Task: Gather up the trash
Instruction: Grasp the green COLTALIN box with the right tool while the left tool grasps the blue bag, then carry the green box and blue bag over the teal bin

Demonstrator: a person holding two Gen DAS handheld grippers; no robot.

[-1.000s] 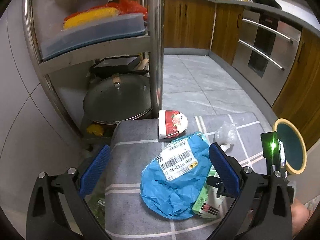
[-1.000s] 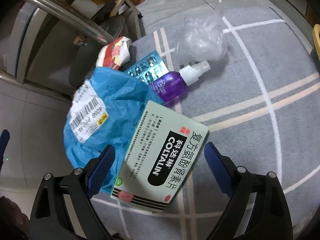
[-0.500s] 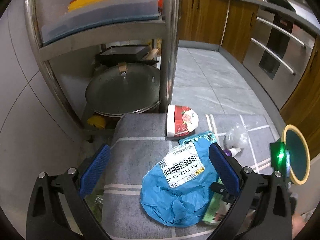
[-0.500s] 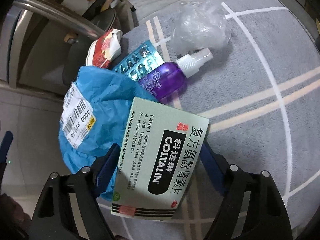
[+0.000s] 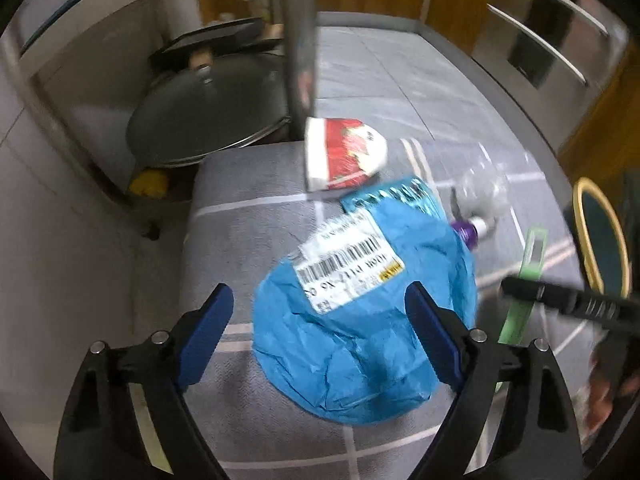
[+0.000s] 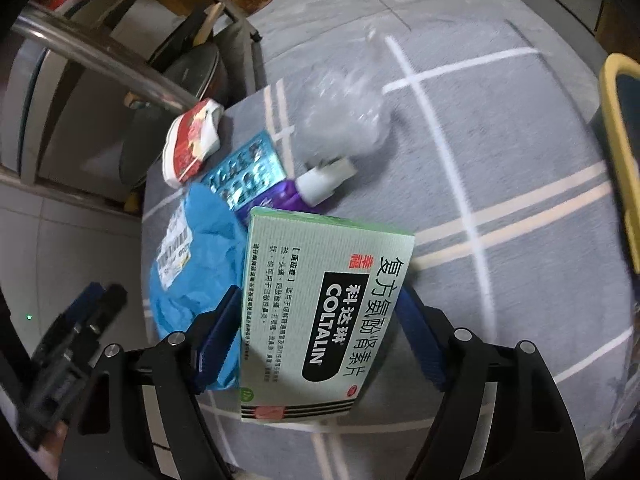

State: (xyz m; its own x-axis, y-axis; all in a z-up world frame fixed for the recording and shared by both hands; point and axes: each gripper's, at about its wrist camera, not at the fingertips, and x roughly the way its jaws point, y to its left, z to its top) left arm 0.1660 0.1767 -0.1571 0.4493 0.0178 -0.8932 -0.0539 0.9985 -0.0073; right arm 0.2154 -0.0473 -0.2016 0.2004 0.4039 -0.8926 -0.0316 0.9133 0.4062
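Two grippers are at work over our grey rug, where the trash lies in a loose heap. Our right gripper is clamped on the green medicine box, blue pads pressed against its two long sides, the printed face turned up toward the camera. In the left view that same box shows only as a thin green edge, tilted and lifted off the rug. Our left gripper has its jaws spread wide, hovering over the crumpled blue mailer bag with nothing between the pads. The bag (its white barcode label facing up) lies flat on the rug. Just beyond it sits a teal blister pack, partly tucked under the bag's far edge, and beside that a purple spray bottle with a white cap. A clear plastic wrapper rests near the bottle's cap. The squashed red-and-white cup lies at the rug's far edge, close to the metal rack post.
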